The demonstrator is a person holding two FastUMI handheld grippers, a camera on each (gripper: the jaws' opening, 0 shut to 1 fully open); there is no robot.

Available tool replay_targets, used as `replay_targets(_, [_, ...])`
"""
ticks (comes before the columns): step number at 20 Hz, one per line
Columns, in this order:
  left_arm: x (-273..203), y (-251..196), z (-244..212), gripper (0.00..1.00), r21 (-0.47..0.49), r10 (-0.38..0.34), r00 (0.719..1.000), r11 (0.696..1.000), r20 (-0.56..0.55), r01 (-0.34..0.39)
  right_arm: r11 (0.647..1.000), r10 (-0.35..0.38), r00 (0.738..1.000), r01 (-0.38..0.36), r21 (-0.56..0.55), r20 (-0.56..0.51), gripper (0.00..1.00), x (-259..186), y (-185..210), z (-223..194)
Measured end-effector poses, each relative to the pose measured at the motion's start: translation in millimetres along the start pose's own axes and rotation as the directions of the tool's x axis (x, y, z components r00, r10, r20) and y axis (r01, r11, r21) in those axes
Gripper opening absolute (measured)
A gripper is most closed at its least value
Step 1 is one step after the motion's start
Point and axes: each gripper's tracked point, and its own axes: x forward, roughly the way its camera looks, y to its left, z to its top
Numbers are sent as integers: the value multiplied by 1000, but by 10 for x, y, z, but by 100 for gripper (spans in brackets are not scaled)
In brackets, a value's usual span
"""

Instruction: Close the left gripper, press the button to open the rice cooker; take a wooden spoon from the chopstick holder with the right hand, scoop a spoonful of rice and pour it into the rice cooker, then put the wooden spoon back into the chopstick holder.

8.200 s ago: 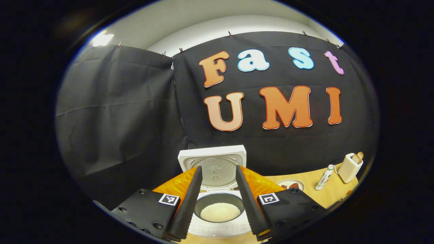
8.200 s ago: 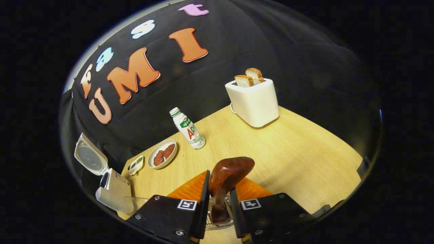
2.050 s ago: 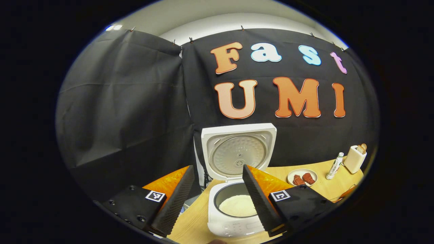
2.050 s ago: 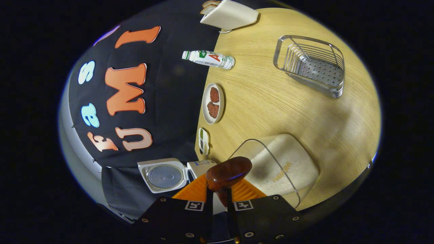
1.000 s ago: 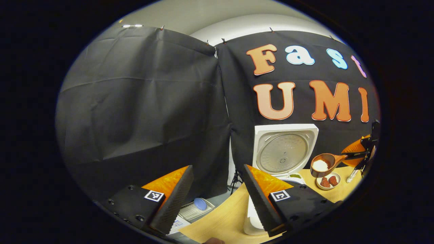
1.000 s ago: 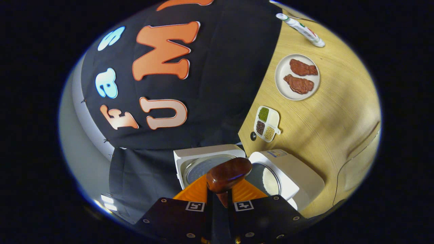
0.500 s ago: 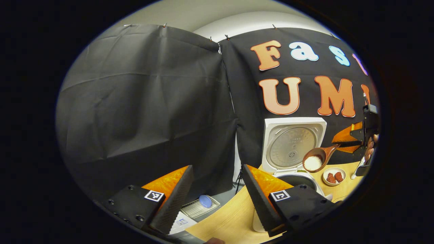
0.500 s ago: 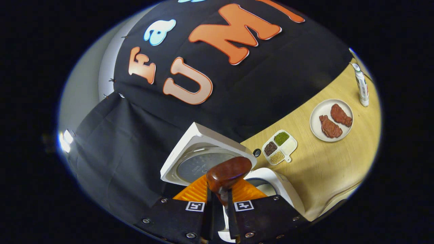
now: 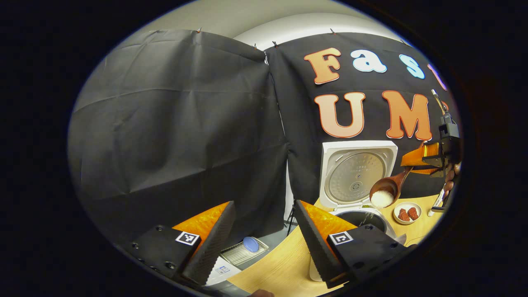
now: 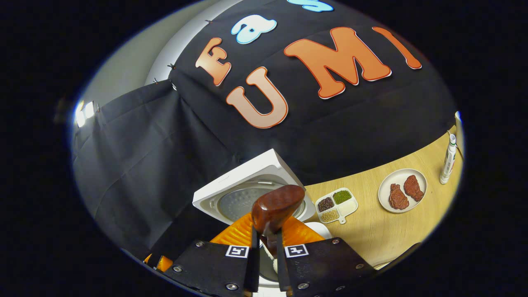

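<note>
Right gripper (image 10: 266,264), clamping rice-filled wooden spoon (image 9: 385,192), tilts it above open rice cooker (image 9: 363,216).

Your left gripper (image 9: 264,241) is showing black mounting blocks at six o'clock, each wearing a square black-and-white marker and round screws, with ribbed inner faces; your right gripper (image 10: 265,255) is carrying matching marked, screwed blocks

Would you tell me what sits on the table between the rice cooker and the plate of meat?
In the right gripper view, a small divided dish of grains sits between the cooker and the plate.
</note>
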Motion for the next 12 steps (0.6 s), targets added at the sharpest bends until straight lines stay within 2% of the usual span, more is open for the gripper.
replay_targets(5, [-13,-14,-24,98,0,-7,1000,1000,-9,7,1000,8,1000,-8,-15,13,17,-4,20,44])
replay_targets(12, [-47,77,-113,98,0,4,999,1000,-32,-4,990,29,997,-19,-141,68,17,102,123,130])
